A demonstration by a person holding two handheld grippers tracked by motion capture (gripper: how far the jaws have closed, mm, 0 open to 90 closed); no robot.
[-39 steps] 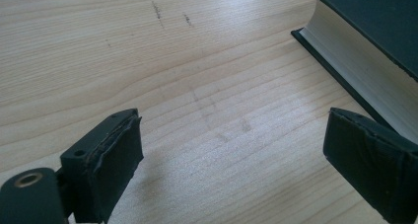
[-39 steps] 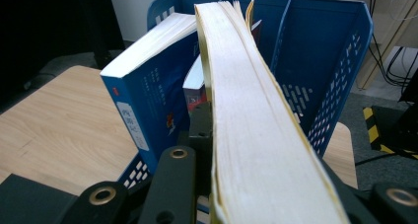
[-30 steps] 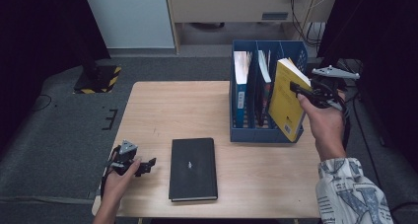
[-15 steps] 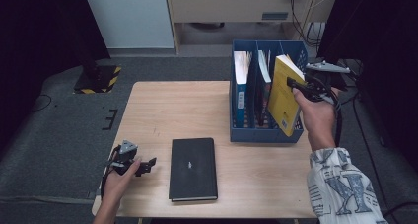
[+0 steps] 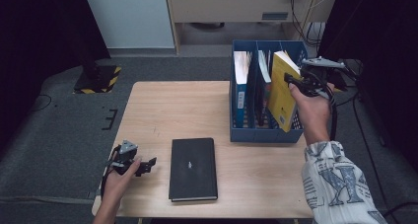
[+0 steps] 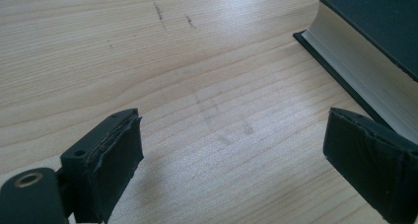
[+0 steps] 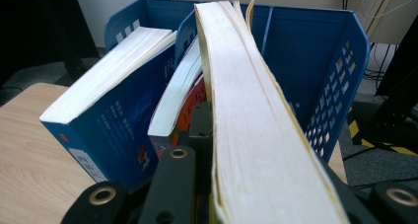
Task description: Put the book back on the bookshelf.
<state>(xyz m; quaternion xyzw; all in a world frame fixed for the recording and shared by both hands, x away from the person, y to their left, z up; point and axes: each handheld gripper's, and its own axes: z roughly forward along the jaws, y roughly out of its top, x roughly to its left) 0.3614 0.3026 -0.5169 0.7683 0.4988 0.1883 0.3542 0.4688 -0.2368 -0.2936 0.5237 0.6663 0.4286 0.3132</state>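
High view, nearest to us: the left tool (image 5: 142, 164) rests low on the worktop (image 5: 162, 110) at the near left corner, and in the left gripper view its jaws stand spread with bare wood between them, pinching nothing. Just to its right lies the black book (image 5: 193, 168), flat, closed, its long axis running away from us; in the left gripper view its pale page edge (image 6: 362, 68) sits just beyond the right jaw, apart from it. Farther off on the right side stands the blue file holder (image 5: 263, 134), with a blue book (image 5: 241, 88) upright in its left compartment and a thinner book (image 5: 261, 81) leaning in the middle one. The right tool (image 5: 296, 83) is pressed on the yellow book (image 5: 281, 93), gripping it near the top of its fore-edge. This book is tilted, its lower corner down in the rightmost compartment and its top leaning toward the right hand. In the right gripper view the page block (image 7: 251, 115) runs straight out from between the jaws, toward the holder's far wall (image 7: 315, 41). We judge that the coming move turns on this tilt: the yellow book's long axis has to come upright, parallel with the dividers, for it to slide fully down, and the right hand alone is placed for that.
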